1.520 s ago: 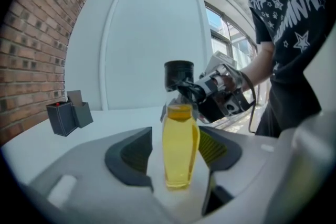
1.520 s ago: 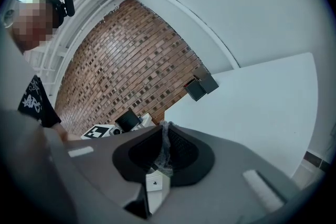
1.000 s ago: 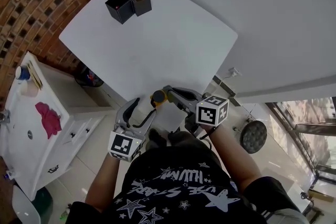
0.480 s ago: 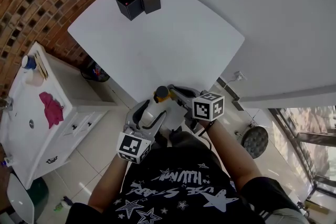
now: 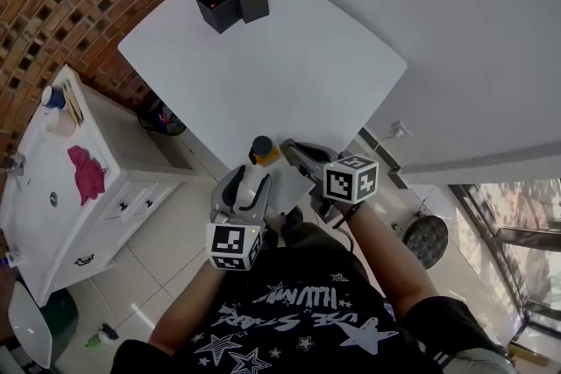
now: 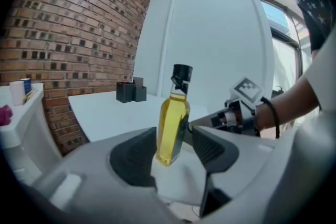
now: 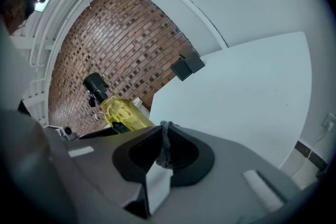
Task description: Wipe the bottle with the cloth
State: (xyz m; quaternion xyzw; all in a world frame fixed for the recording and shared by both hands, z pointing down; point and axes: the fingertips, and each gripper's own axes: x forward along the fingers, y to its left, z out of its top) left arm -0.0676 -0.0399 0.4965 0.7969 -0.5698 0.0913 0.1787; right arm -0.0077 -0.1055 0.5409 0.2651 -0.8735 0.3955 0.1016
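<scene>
A clear bottle of yellow oil with a black cap hangs off the near edge of the table, standing upright between the pads of my left gripper. In the left gripper view the bottle fills the gap at its base, and those jaws have just been closing on it. My right gripper is just right of the bottle, shut on a white cloth that hangs below it. In the right gripper view a fold of the cloth is pinched between the pads, and the bottle leans at the left.
The white table stretches ahead, with two dark open boxes at its far corner. A white cabinet with a pink rag stands at the left by the brick wall. The person's torso fills the bottom of the head view.
The bottle has swung from lying tilted to upright, its black cap now on top. The left gripper has rolled with it. The right gripper has stayed put.
</scene>
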